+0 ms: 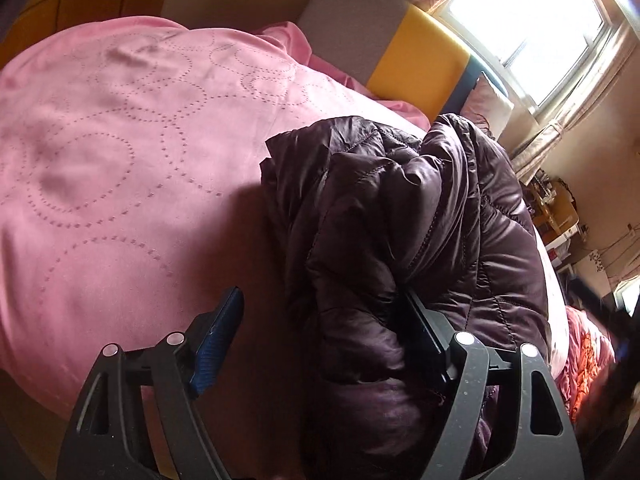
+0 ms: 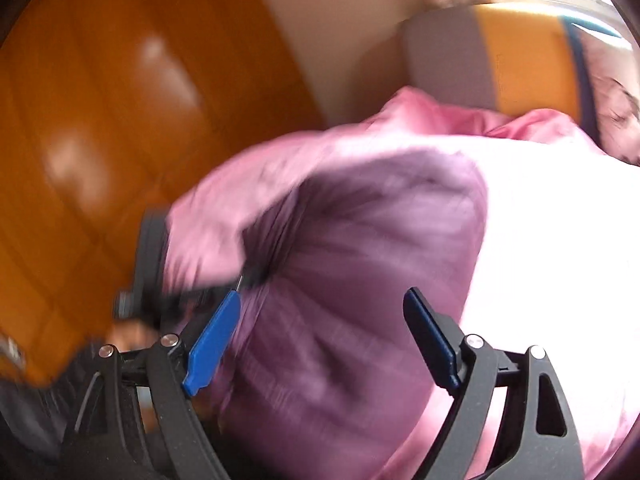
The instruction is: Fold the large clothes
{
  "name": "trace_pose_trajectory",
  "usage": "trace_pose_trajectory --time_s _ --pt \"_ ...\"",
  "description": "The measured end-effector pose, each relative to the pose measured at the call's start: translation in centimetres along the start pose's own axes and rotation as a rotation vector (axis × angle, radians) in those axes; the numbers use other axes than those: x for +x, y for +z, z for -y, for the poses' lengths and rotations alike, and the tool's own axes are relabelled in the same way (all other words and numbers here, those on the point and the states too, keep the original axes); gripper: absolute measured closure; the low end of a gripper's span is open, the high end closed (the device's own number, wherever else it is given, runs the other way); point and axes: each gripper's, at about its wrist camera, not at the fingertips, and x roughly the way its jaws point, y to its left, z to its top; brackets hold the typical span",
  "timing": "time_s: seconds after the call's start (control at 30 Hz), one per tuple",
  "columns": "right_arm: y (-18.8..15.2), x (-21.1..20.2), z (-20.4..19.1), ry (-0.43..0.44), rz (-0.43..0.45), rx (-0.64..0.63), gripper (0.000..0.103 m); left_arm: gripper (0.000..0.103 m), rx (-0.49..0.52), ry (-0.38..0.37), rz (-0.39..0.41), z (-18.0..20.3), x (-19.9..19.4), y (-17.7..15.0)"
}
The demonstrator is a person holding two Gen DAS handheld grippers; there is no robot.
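Pink bedspread [image 1: 100, 152] filling everything ahead of both tongs. Dark puffer jacket [image 1: 400, 220] bunched in a heap ahead of left gripper [image 1: 320, 312], one lobe sagging between the spread fingers, pressing the right pad only. Risk: slick quilted bulk springing apart unpinned. Left pitched down. Right gripper [image 2: 324, 312] open, empty, blurred, over spread.

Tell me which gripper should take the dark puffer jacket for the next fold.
Left. The left gripper is open right at the dark puffer jacket, fabric bulging between its fingers. The right gripper, also open, faces only blurred pink bedding.
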Motion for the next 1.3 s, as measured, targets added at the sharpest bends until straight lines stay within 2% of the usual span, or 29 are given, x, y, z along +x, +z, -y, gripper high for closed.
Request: trace_pose_trajectory --time_s 0.1,0.17,0.37,0.47,0.57,0.67,0.73,0.93,1.1,1.3 --pt "3.7 3.2 -0.2 -0.025 0.01 0.059 0.018 0.026 -0.009 -0.017 -0.002 -0.2 0.5 0.0" --pt "4.6 6.5 -0.5 -0.057 -0.016 0.058 0.018 0.026 -0.005 -0.022 -0.001 -0.4 0.3 -0.3" --pt "3.1 14.7 -0.1 -0.203 -0.183 0.012 0.016 0.028 -0.006 -0.037 -0.008 -1.1 1.1 -0.4" --pt "2.6 16.2 0.8 -0.227 -0.208 -0.004 0.014 0.028 -0.004 -0.038 -0.008 -1.1 1.3 -0.6" --pt "2.1 17.5 1.6 -0.187 -0.206 0.021 0.012 0.028 0.021 -0.012 0.009 -0.5 1.0 -0.7" --pt "2.0 15.3 2.2 -0.129 -0.163 0.055 0.009 0.028 0.066 0.015 0.044 0.4 0.5 -0.9" --pt "1.9 13.3 2.3 -0.096 -0.124 0.078 0.002 0.028 0.101 0.036 0.062 1.0 0.3 -0.9" --pt "1.1 7.9 4.3 -0.049 -0.046 0.194 0.002 0.028 0.15 0.072 0.083 1.8 -0.2 -1.0" --pt "-1.7 6.6 7.2 -0.004 -0.102 0.318 0.002 0.028 0.159 0.084 0.088 2.0 -0.3 -1.0" --pt "-4.7 6.3 9.1 0.152 -0.138 0.435 0.002 0.025 0.152 0.08 0.083 1.8 -0.3 -1.1"
